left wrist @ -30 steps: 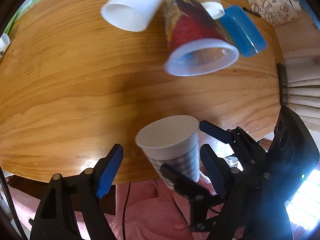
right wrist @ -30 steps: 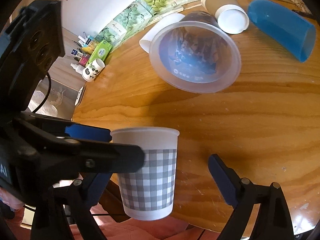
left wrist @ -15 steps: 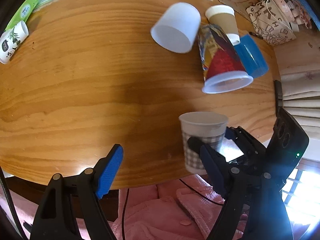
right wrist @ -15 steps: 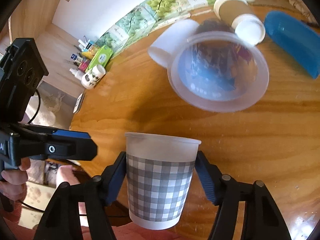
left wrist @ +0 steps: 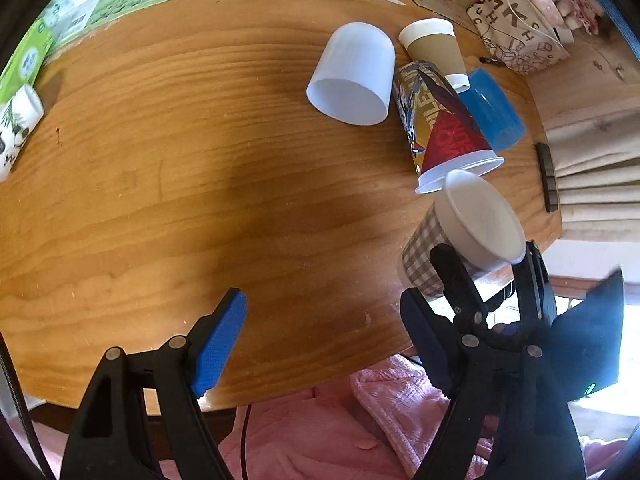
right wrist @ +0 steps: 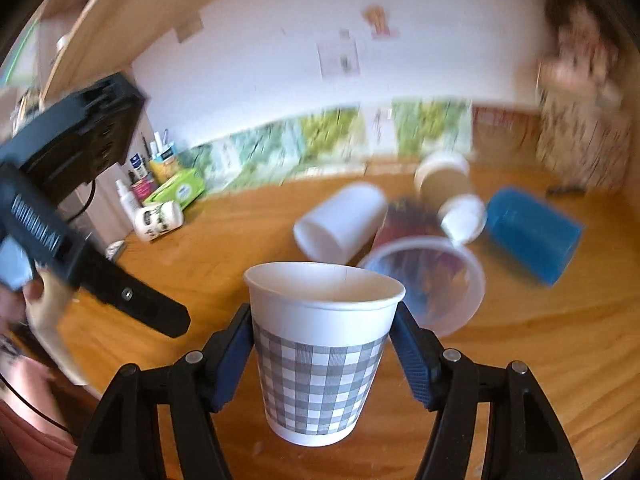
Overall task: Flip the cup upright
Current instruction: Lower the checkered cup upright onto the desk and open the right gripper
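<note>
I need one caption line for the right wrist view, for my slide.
Right gripper holds the checked paper cup mouth-up over the wooden table; four other cups lie behind it.

wooden table [left wrist: 160, 200], white cup [left wrist: 352, 76] on its side, blue cup [left wrist: 496, 112], printed cup [left wrist: 440, 128]

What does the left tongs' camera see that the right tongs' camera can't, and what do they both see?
Only the left wrist view shows the left tongs themselves, open and holding nothing, plus the pink cloth below the table edge and the curtain.

Only the right wrist view shows the white wall with papers and the small bottles at the far left.

Both show the checked cup gripped in the right tongs, and the wooden table with the white cup, printed cup, brown cup and blue cup lying on it.
</note>
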The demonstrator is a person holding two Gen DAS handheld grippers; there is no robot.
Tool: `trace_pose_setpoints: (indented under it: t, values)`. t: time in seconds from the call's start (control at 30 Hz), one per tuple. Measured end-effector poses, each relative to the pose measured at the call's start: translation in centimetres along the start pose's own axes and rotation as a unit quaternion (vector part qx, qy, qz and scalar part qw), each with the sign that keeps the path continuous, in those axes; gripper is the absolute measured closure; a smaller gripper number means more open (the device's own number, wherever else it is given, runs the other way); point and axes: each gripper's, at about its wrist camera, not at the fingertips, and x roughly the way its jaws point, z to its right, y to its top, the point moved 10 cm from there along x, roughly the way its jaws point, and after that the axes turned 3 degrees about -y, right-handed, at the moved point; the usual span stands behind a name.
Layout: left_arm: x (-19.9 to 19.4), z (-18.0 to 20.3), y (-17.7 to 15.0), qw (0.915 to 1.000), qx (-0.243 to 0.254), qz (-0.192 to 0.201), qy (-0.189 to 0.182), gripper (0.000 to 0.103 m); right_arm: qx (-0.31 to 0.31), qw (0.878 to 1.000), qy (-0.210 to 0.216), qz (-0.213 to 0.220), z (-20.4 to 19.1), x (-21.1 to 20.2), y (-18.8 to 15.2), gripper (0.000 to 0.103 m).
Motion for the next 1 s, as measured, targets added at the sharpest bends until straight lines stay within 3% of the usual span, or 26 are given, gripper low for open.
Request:
trace_pose_setpoints:
  t: [0.13, 0.37, 0.57, 0.7, 0.77, 0.93, 1.0]
  values:
    - [-0.4, -0.1, 0.6, 0.9997, 0.024, 0.007, -0.001, 0.021, -0.032, 0.997, -0.053, 0.052, -0.7, -0.5, 0.1, 0.035]
    - [-1.1, 0.4, 1.5, 0.9983, 0.044, 0.034, -0.016, 0.021, -0.034, 0.994, -0.086, 0.064, -0.5, -1.1, -1.5, 0.035]
    - [-1.6, 1.2, 2.0, 0.9972, 0.045, 0.049, -0.035, 0.021, -0.037, 0.995, -0.084, 0.024, -0.4, -1.8, -4.1, 0.035]
    - [-1.9, 1.6, 1.9, 0.9967, 0.050, 0.056, -0.031, 0.021, -0.045, 0.996, -0.071, -0.015, -0.6, -2.4, -6.0, 0.022]
    - [-1.9, 1.7, 1.7, 0.9966, 0.052, 0.057, -0.028, 0.021, -0.055, 0.996, -0.061, -0.034, -0.7, -2.9, -6.8, 0.022]
    - [-1.8, 2.1, 0.4, 0.9967, 0.049, 0.065, -0.010, 0.021, -0.070, 0.993, -0.021, -0.098, -0.9, -4.4, -8.7, 0.021]
    - [-1.7, 2.4, -0.4, 0.9961, 0.053, 0.069, 0.014, 0.021, -0.066, 0.991, -0.008, -0.114, -0.7, -5.2, -8.9, 0.021]
